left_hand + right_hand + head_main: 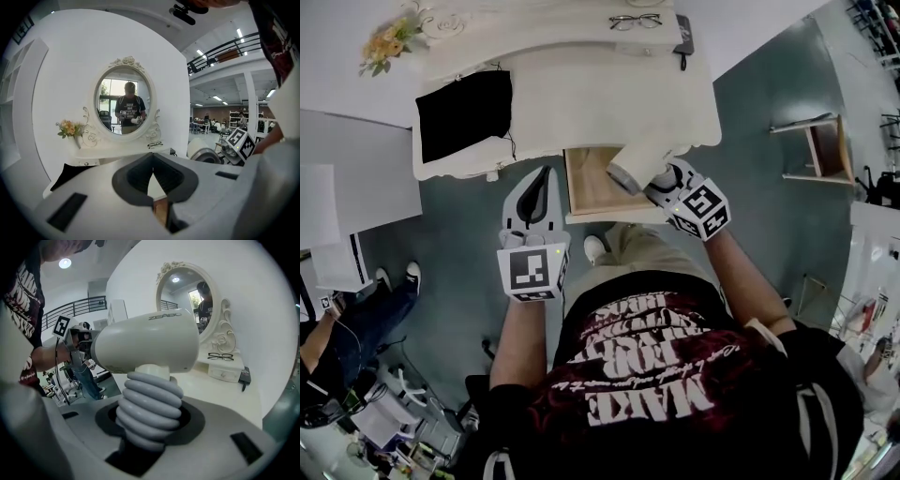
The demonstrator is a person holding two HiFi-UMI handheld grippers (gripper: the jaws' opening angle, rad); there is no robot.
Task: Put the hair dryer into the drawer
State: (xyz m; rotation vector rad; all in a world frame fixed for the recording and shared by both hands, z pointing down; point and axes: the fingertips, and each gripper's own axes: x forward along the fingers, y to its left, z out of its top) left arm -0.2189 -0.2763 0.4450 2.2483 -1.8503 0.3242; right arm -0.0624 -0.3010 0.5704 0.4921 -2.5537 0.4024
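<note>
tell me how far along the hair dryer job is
Done: the drawer stands pulled open. In hand: the right hand-held gripper is shut on the hair dryer by its ribbed handle, holding it over the drawer's right side. Left: set it inside and let go. The left hand-held gripper is shut and empty.

White hair dryer (150, 341), ribbed grey handle, over open wooden drawer (586, 192).

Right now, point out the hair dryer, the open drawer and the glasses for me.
hair dryer (150, 341), right gripper view, on the side of its barrel.
drawer (591, 187), head view, on its bare wooden bottom.
glasses (635, 20), head view, on the bridge.
</note>
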